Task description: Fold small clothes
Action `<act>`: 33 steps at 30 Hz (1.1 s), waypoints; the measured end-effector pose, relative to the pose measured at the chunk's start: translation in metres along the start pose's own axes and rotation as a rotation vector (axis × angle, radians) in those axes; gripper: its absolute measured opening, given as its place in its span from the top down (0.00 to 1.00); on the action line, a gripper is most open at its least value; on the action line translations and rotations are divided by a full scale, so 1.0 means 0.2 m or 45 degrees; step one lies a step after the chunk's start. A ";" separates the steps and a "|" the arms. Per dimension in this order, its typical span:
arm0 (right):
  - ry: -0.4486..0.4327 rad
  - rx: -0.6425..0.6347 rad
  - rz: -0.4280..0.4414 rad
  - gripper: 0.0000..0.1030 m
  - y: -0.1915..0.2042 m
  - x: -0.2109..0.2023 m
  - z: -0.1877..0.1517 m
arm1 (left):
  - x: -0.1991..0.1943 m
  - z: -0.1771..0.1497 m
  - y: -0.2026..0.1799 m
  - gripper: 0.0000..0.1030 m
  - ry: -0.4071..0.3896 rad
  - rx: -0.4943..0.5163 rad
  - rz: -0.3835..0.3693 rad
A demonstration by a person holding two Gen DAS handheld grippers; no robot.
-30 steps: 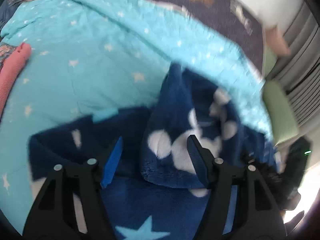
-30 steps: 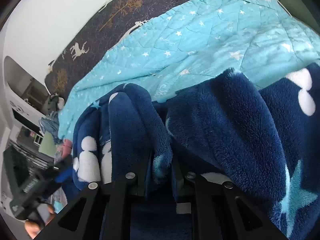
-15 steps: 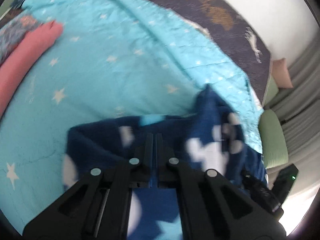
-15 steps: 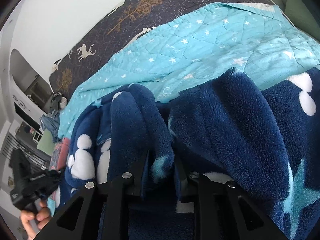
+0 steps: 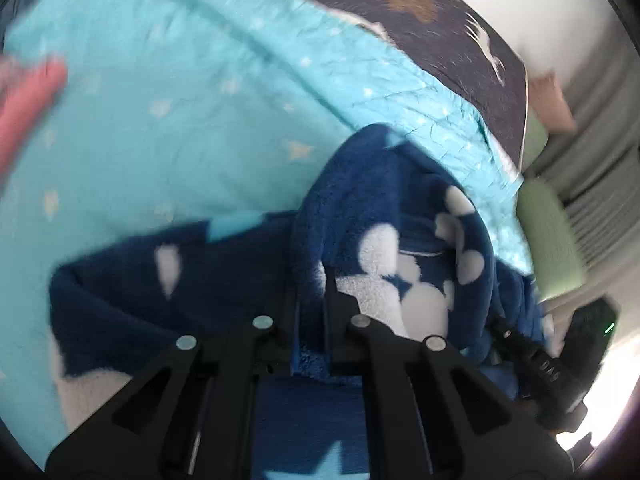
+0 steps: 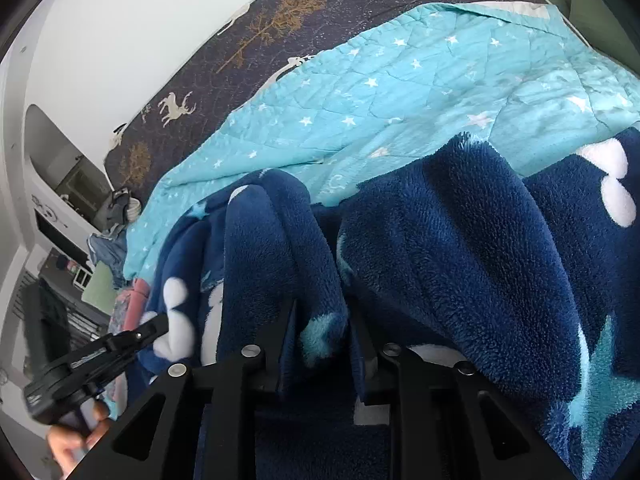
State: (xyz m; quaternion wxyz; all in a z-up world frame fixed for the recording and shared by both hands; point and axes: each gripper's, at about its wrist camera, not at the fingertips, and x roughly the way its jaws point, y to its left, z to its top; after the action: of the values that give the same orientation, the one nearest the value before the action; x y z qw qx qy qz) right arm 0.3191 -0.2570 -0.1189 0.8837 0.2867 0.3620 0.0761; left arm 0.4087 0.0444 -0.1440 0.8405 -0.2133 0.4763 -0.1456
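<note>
A navy fleece garment (image 5: 384, 208) with white mouse shapes and light-blue stars lies bunched on a turquoise star quilt (image 5: 168, 120). My left gripper (image 5: 310, 292) is shut on a raised fold of the fleece garment. My right gripper (image 6: 320, 320) is shut on another fold of the same garment (image 6: 460, 240), with fleece bulging between and over its fingers. The right gripper's body shows at the lower right of the left wrist view (image 5: 560, 364). The left gripper shows at the lower left of the right wrist view (image 6: 100, 356), touching the fleece.
A pink folded cloth (image 5: 24, 100) lies at the quilt's left edge. A dark bedspread with deer and trees (image 6: 260, 28) lies beyond the quilt. A green cushion (image 5: 548, 236) sits at the right. Shelves and clutter (image 6: 68, 216) stand far left.
The left gripper was open a second ago, then closed, and now holds a fleece fold that it has lifted. The right gripper has kept its hold and barely moved.
</note>
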 end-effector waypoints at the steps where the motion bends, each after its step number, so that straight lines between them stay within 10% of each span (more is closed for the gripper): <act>1: 0.000 -0.004 0.003 0.73 0.00 0.00 0.00 | -0.01 -0.01 0.04 0.90 -0.006 -0.041 -0.048; 6: -0.004 -0.013 0.001 0.72 0.01 -0.01 0.00 | -0.09 -0.06 -0.11 0.77 -0.075 0.084 0.055; 9: -0.007 0.000 0.008 0.71 0.01 -0.03 0.00 | -0.19 -0.08 -0.20 0.50 -0.116 0.109 0.058; 17: -0.141 -0.141 -0.128 0.44 0.04 -0.39 0.11 | -0.47 -0.22 -0.44 0.21 -0.285 0.380 -0.010; 26: -0.352 0.536 -0.326 0.41 -1.01 -1.04 0.16 | -0.11 -0.56 -0.57 0.21 0.020 0.537 -0.060; 29: -0.303 0.806 -0.212 0.59 -1.40 -1.09 0.07 | -0.06 -0.64 -0.59 0.16 -0.012 0.611 0.009; 33: -0.370 0.960 -0.241 0.59 -1.67 -1.09 0.02 | -0.06 -0.69 -0.62 0.07 -0.013 0.686 0.019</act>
State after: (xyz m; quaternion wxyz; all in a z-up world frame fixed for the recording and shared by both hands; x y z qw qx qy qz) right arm 0.1387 -0.6095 -0.1747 0.7618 0.5635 0.2608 -0.1845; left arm 0.2793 -0.0885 -0.1360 0.8704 0.0208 0.4176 -0.2599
